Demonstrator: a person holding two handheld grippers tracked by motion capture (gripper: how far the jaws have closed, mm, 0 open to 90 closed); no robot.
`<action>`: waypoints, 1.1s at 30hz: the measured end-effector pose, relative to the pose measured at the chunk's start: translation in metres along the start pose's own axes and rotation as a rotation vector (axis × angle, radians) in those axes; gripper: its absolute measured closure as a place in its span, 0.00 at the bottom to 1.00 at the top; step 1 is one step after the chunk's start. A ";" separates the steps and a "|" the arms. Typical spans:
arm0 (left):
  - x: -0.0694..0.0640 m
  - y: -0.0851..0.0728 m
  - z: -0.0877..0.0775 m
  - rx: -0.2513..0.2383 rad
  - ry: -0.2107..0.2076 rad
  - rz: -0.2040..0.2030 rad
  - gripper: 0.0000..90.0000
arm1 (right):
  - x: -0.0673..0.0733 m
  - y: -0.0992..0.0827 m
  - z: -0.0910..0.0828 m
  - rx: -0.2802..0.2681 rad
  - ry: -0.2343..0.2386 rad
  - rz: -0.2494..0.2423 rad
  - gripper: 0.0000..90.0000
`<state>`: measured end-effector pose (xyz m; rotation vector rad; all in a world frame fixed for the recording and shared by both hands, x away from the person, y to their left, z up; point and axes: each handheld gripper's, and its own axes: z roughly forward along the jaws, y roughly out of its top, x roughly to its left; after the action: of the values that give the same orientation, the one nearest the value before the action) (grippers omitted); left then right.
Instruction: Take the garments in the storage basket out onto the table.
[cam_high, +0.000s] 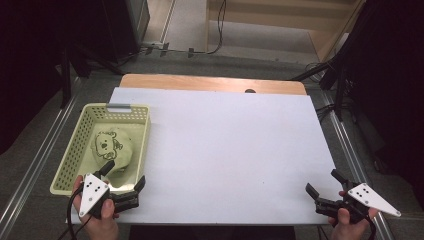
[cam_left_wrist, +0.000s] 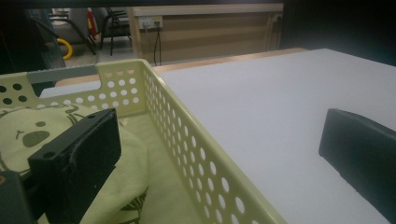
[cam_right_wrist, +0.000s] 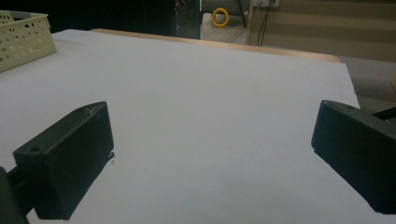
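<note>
We look down from above on the table (cam_high: 225, 150); both gripper views skim it low, sharing the basket (cam_high: 67, 165).

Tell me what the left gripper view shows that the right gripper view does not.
Left gripper view alone: a pale green cloth with a printed bear face inside the basket, one jaw above it, the other over the table.
Right gripper view alone: a yellow ring on the far floor.
Both: the pale yellow perforated plastic basket, the white table top, open black jaws.

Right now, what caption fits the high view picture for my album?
Open left gripper straddles the yellow basket wall beside the green cloth; open right gripper waits.
</note>
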<state>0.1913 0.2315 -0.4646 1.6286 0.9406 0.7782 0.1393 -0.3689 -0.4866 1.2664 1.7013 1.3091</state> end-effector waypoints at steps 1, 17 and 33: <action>0.000 0.000 0.000 0.003 0.002 0.005 0.00 | 0.001 0.000 0.000 0.004 -0.001 -0.003 0.00; -0.004 0.019 -0.005 -0.004 -0.007 0.027 0.00 | 0.004 0.003 -0.003 0.003 -0.009 -0.006 0.00; 0.026 0.065 0.010 0.072 0.051 0.032 0.00 | 0.012 0.008 -0.005 -0.002 -0.011 -0.043 0.00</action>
<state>0.2247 0.2404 -0.4027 1.6964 0.9906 0.8188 0.1335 -0.3585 -0.4768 1.2270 1.7106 1.2763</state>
